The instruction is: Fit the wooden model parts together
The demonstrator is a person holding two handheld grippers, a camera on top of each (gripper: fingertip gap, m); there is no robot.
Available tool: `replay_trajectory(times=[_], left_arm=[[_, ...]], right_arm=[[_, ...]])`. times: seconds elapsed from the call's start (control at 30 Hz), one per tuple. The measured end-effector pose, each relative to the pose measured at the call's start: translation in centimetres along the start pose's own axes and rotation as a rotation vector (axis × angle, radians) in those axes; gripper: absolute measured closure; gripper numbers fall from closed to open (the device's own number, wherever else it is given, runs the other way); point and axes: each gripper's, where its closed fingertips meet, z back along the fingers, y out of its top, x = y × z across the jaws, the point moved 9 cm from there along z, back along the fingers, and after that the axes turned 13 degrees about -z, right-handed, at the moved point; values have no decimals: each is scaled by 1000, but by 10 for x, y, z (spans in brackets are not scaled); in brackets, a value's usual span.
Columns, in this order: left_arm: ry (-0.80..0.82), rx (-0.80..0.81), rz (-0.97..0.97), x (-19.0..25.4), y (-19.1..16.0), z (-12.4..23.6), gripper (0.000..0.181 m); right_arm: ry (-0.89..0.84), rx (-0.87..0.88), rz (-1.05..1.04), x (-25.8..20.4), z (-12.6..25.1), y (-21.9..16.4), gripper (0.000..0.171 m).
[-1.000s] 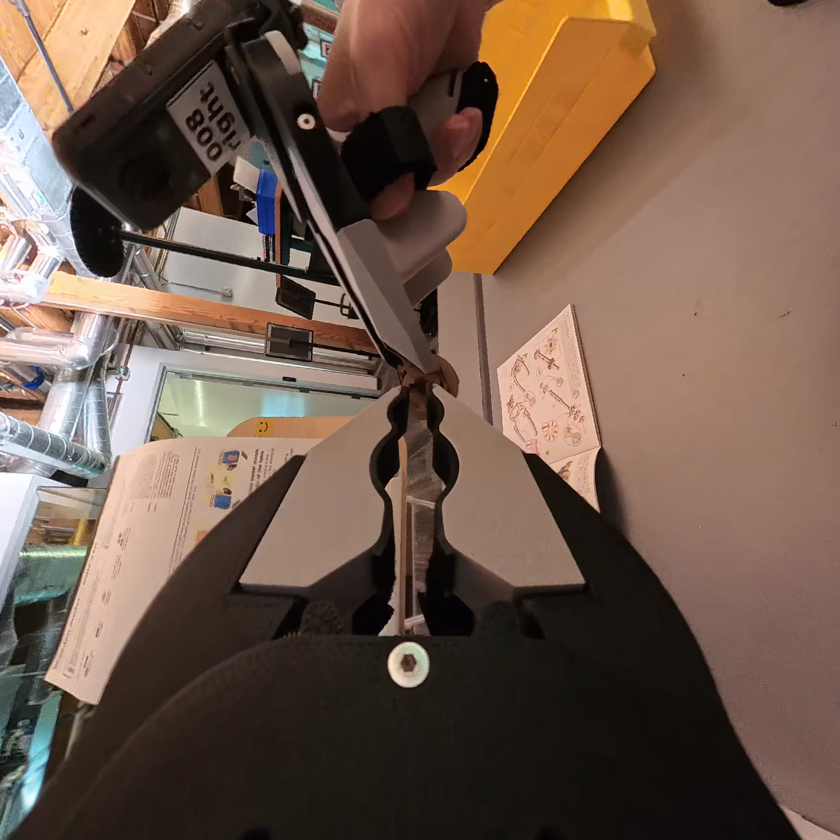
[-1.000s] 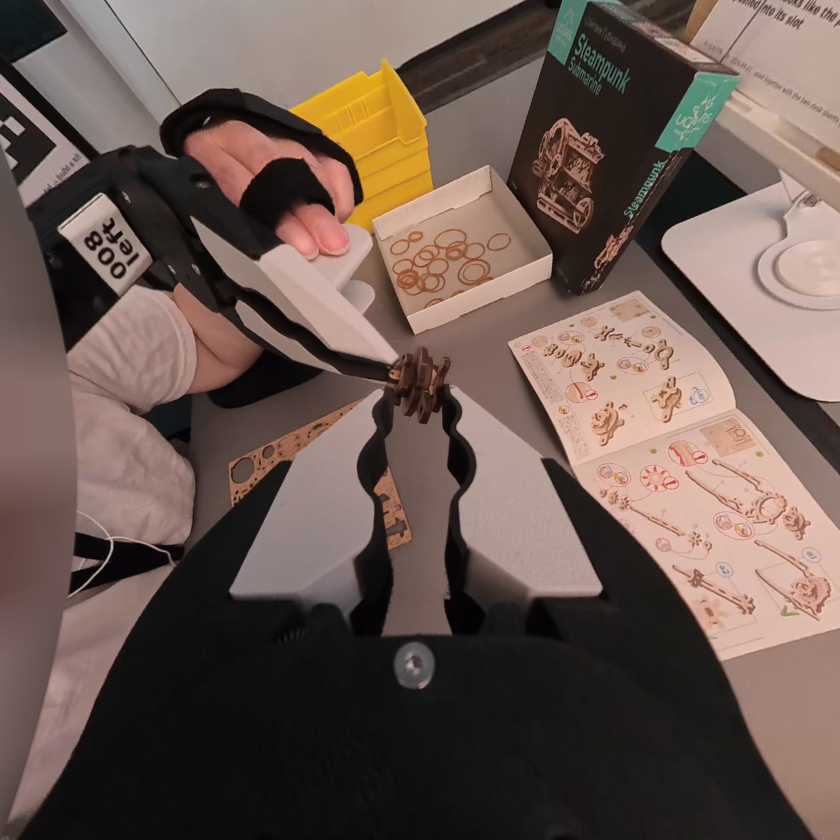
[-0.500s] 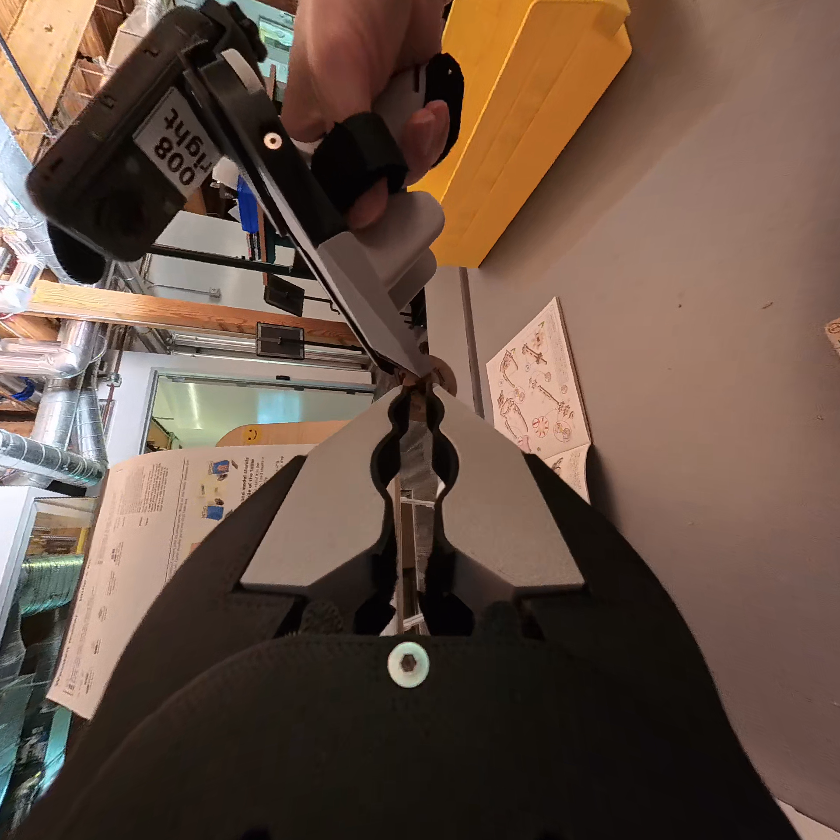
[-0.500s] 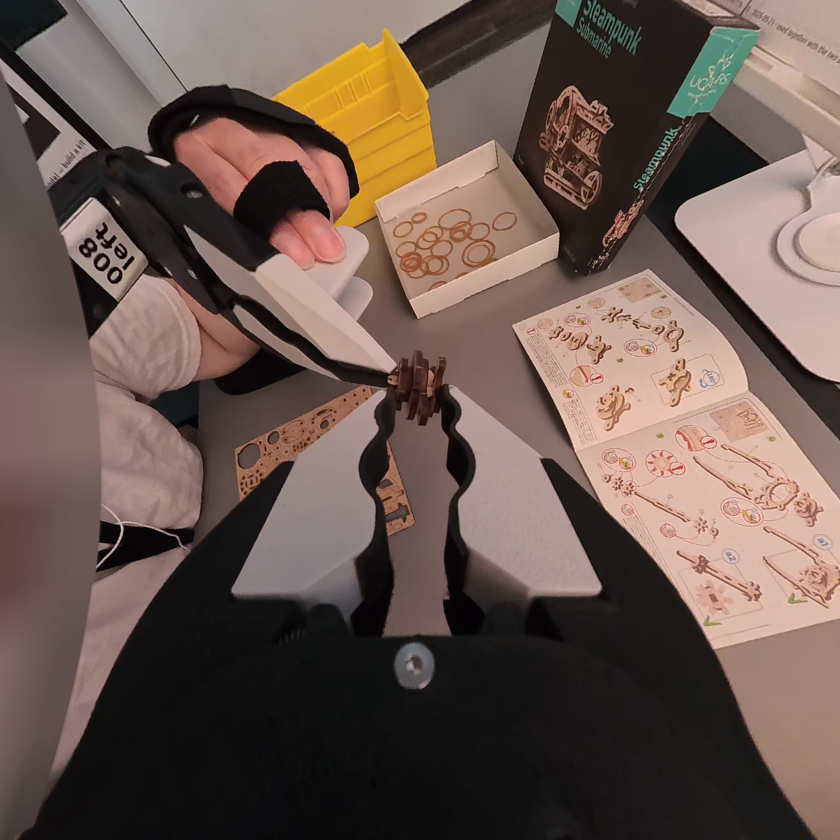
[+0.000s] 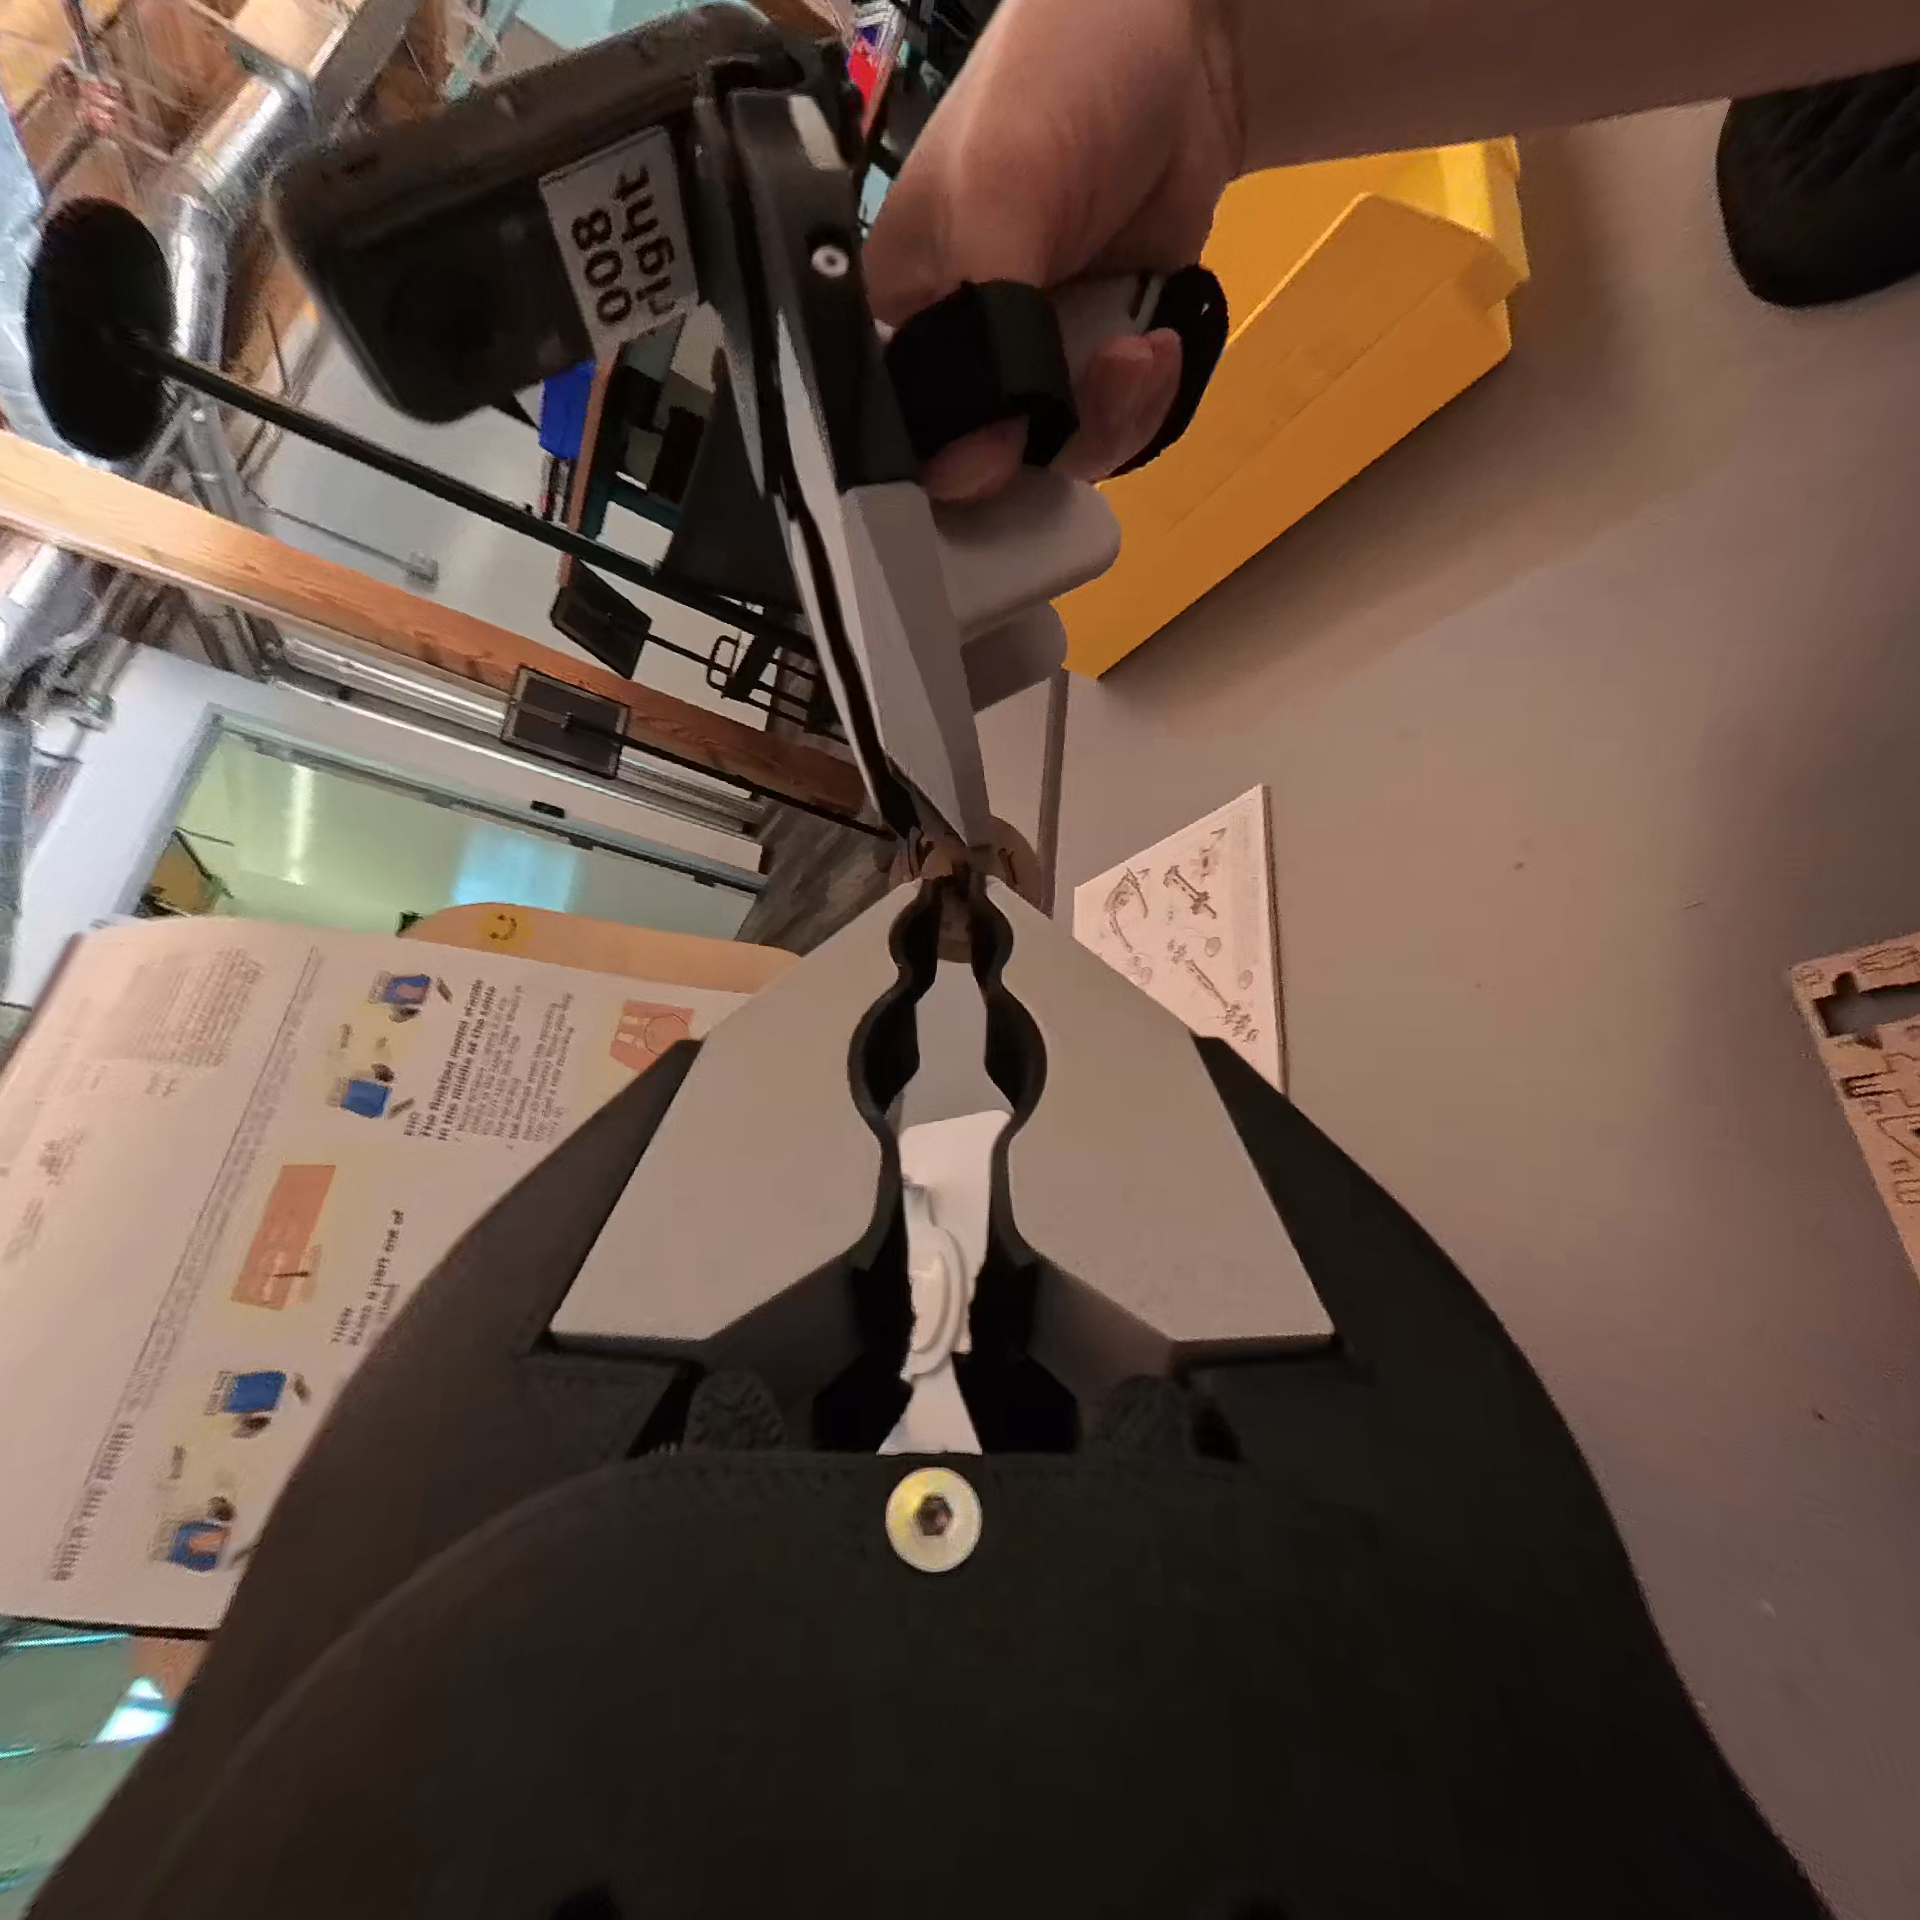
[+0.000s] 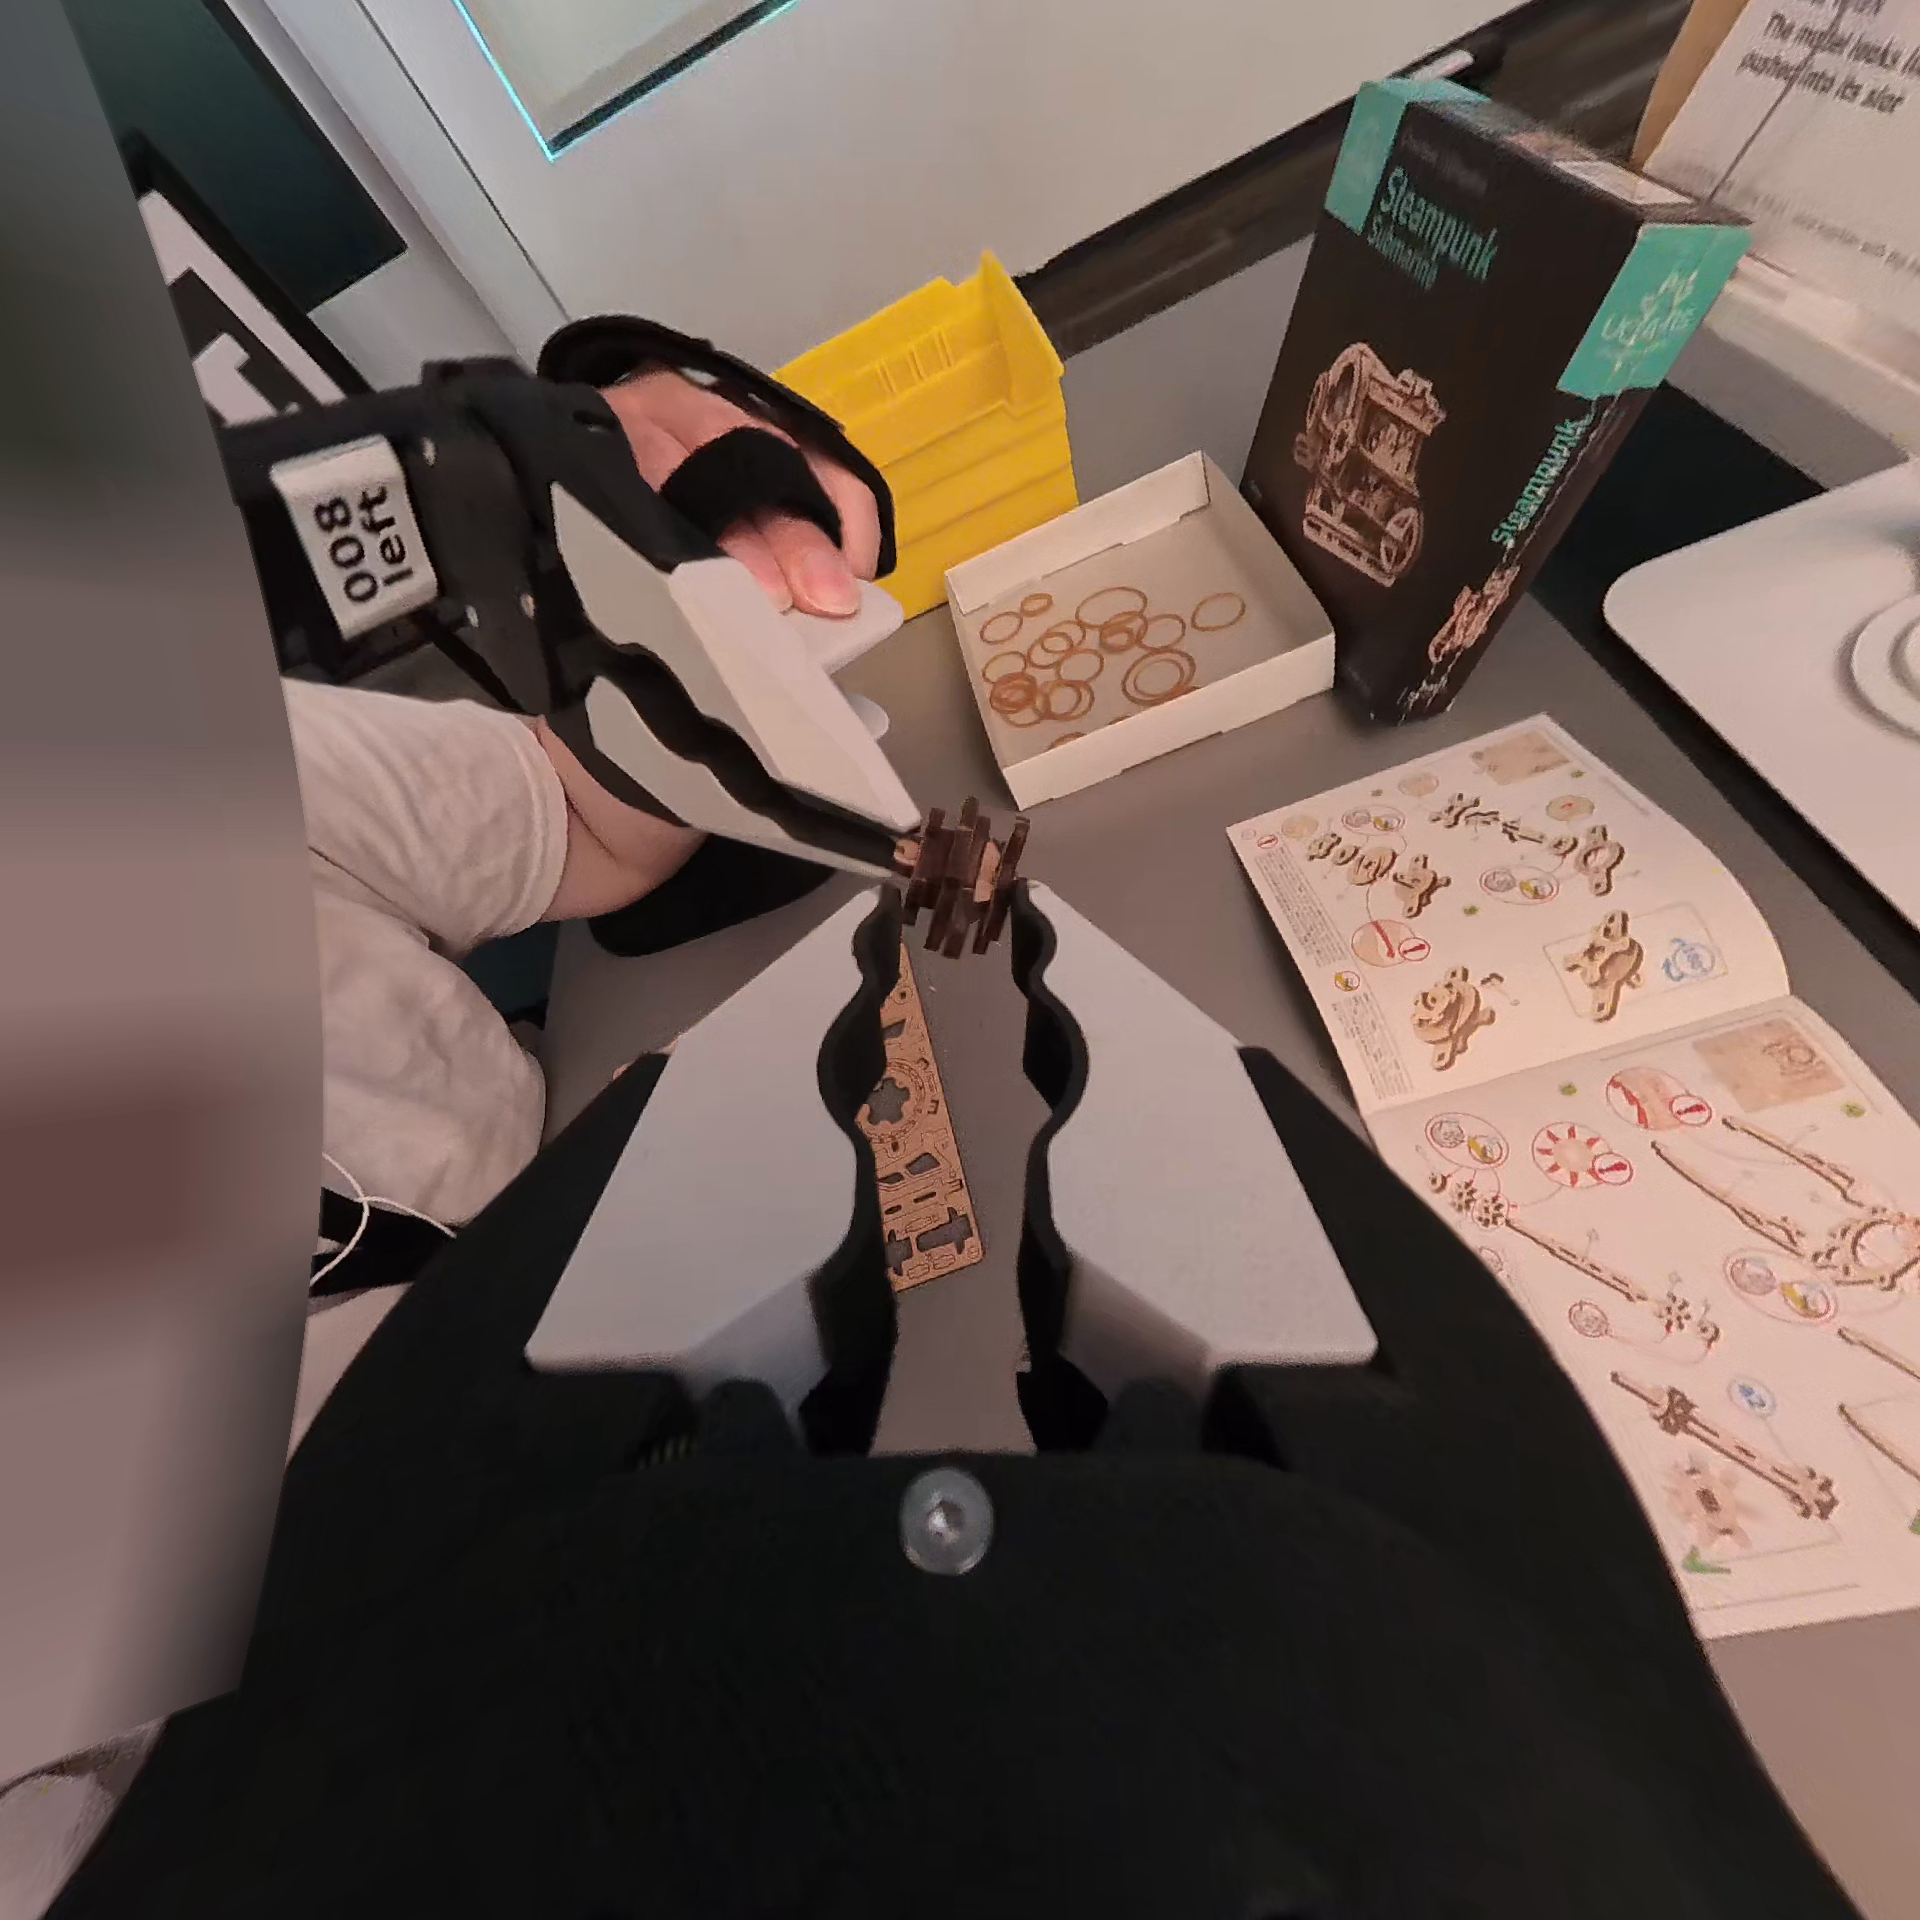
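Observation:
A small stack of dark wooden gear discs (image 6: 961,868) is held in the air above the grey table (image 6: 1143,852). My right gripper (image 6: 956,899) is shut on the stack, with one fingertip on each side. My left gripper (image 6: 894,844) comes in from the left and is shut on the light wooden end of the same stack. In the left wrist view, my left gripper (image 5: 954,888) meets the right gripper (image 5: 930,831) tip to tip. Only a pale disc edge of the wooden piece (image 5: 1003,857) shows there.
A punched wooden parts sheet (image 6: 914,1143) lies under the right gripper. An open instruction booklet (image 6: 1558,1039) is to the right. A white box of rubber bands (image 6: 1278,665), a yellow bin (image 6: 935,416) and a black kit box (image 6: 1455,416) stand behind. A white tray (image 6: 1766,623) is at far right. Only a small space, under 4 cm, lies between the two pairs of fingers.
Both grippers keep their hold on the gear stack. The joined pair has shifted and turned a little over the table, so the parts sheet now shows between my right fingers.

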Motion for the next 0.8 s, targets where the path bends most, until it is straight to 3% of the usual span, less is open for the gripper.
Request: replay_trajectory(times=[0.17,0.43,0.53,0.8], left_arm=[[-53,65,128,-3,1,2,178],[-19,59,89,-1,0,1,178],[-46,53,121,-2,-2,1,178],[-103,60,150,1,-4,0,178]], right_arm=[[9,-28,43,-3,-1,-2,152],[83,-8,-74,5,-1,-1,153],[21,0,60,1,0,0,152],[-187,25,671,-24,4,-10,147]])
